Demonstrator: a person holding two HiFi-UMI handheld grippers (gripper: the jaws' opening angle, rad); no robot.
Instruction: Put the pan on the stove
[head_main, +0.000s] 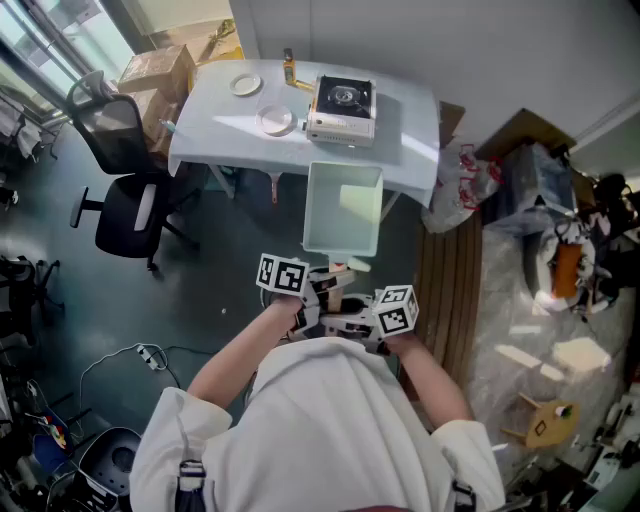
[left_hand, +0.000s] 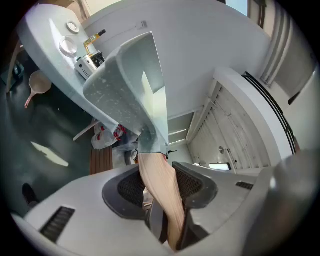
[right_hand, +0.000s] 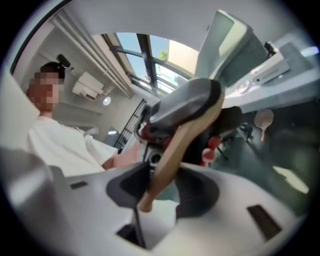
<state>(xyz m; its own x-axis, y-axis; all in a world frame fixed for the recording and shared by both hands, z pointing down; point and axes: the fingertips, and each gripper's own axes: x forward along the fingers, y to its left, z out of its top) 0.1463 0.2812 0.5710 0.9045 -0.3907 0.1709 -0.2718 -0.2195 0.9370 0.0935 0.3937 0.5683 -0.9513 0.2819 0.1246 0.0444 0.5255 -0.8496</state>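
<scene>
The left gripper (left_hand: 161, 186) and right gripper (right_hand: 161, 184) both have their fingers (left_hand: 131, 189) closed on the wooden handle (left_hand: 159, 180) of the pale square pan (head_main: 343, 210), held in the air at the table (head_main: 215, 128) edge, apart from the stove (head_main: 342, 108)

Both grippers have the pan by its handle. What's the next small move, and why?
Probably carry the pan forward toward the stove. The left gripper and right gripper both clamp the handle, and the stove sits ahead on the table, with the pan not yet over it.
</scene>
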